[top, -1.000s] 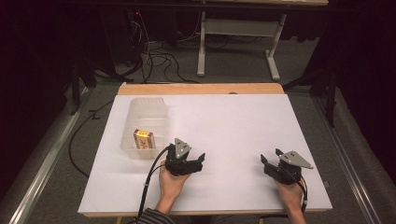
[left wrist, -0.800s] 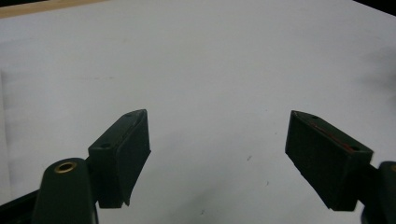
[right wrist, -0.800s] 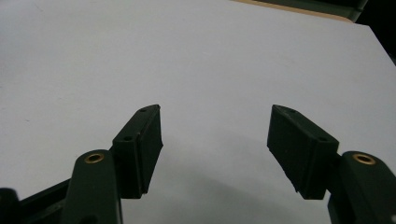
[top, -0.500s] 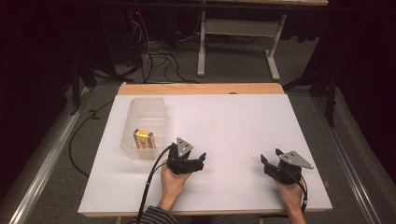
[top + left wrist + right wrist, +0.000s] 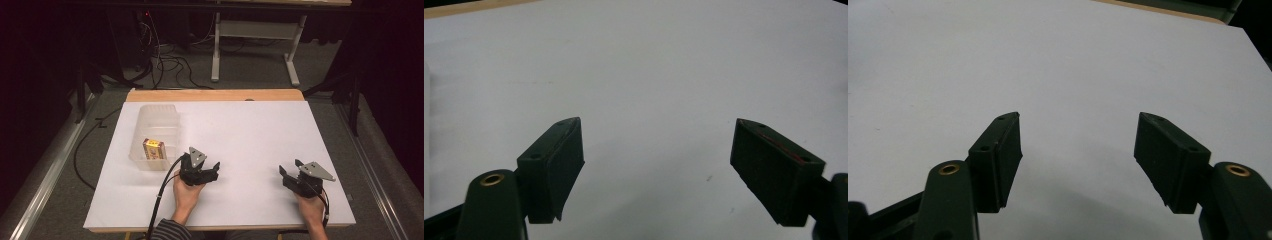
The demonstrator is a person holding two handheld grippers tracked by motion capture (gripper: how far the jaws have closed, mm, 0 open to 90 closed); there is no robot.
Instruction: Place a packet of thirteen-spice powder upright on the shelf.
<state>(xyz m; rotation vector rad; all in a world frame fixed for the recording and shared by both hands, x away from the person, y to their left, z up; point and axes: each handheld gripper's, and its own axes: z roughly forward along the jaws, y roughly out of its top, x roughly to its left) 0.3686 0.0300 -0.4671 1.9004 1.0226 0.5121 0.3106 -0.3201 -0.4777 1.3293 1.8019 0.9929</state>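
Observation:
A clear plastic bin (image 5: 156,136) stands on the left part of the white table (image 5: 240,130). Inside it lies a small yellow and red box (image 5: 152,149). My left gripper (image 5: 212,170) rests on the table just right of the bin's near corner, held in a hand, jaws open. In the left gripper view that gripper (image 5: 656,165) has bare white table between its wide-spread jaws. My right gripper (image 5: 287,171) sits near the table's front right, also open. The right gripper view has that gripper (image 5: 1078,150) holding nothing, only white surface ahead.
A wooden strip (image 5: 215,95) runs along the table's far edge. Beyond it stand a grey desk frame (image 5: 255,45) and loose cables (image 5: 165,60) on the floor. A black cable (image 5: 162,200) trails from the left gripper over the front edge.

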